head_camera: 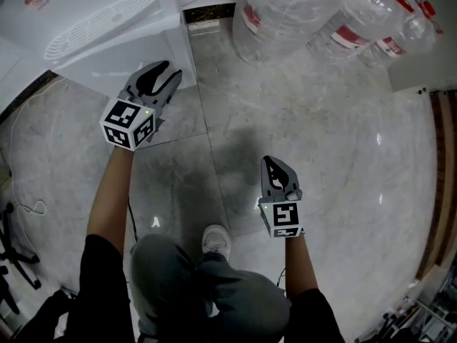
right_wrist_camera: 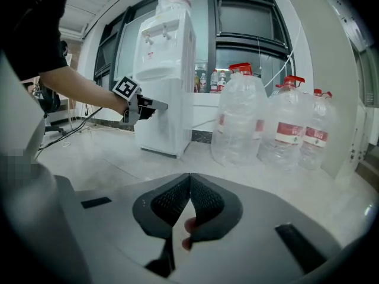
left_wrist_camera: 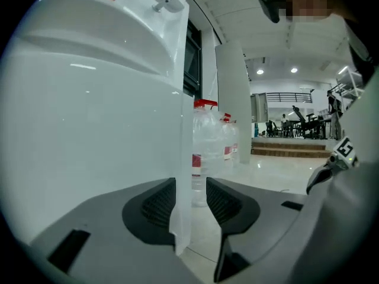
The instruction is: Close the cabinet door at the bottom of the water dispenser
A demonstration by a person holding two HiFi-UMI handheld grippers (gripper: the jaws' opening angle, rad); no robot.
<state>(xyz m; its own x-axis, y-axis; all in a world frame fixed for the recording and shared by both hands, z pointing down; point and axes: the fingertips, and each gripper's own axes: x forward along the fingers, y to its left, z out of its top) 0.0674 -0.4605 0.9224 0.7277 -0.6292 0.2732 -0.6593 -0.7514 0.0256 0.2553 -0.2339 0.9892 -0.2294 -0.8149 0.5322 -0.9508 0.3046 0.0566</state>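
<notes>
Where the dispenser [left_wrist_camera: 89, 129] ends at its lower corner, the door [left_wrist_camera: 182, 158] shows in the left gripper view as a thin white edge. It stands upright and stops just above the floor [head_camera: 321, 156]. That edge stands between the jaws of the left gripper [left_wrist_camera: 190, 200], which are spread wide. One pad [left_wrist_camera: 159, 203] lies just beside the panel or touching it; I cannot tell which. The other pad [left_wrist_camera: 222, 203] stands apart, with a gap between it and the edge. How far the door is from shut I cannot tell from any view.

From the head view, the left gripper [head_camera: 166, 73] reaches up to the dispenser [head_camera: 100, 27] at the top left. The right gripper view shows the left gripper [right_wrist_camera: 157, 106] low against the dispenser [right_wrist_camera: 166, 70].

The right gripper [head_camera: 275, 164] hangs over bare floor, well apart from the dispenser. Its jaws [right_wrist_camera: 189, 188] are closed tip to tip with nothing between them. A finger [right_wrist_camera: 186, 226] shows behind them.

Clear bottles [right_wrist_camera: 240, 117] with red caps and labels stand in a row just beside the dispenser. The person's shoe [head_camera: 214, 240] rests on the floor between the two arms.
</notes>
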